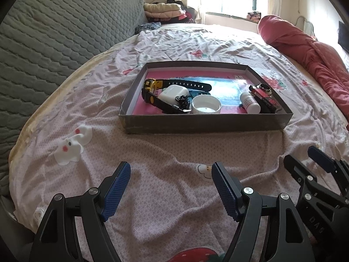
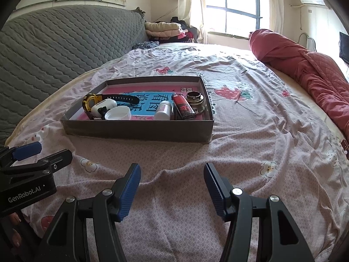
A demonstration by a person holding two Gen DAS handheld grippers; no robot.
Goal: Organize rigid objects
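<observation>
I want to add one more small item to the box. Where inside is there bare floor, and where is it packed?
Inside the box, bare floor runs along the far wall, behind the watch strap and lighter. A smaller gap lies between the white cap and bottle. The left end and right corner are crowded. Both tools, left and right, are open over bare sheet.

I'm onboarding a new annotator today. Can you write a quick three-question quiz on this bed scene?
1. True or false: the left gripper holds the watch.
2. Which lies nearest the box's right wall: A) white cap B) round metal piece C) white bottle?
3. What colour is the lighter?

Key: 1 false, both it and the right gripper are open and empty. 2 B. 3 red.
</observation>
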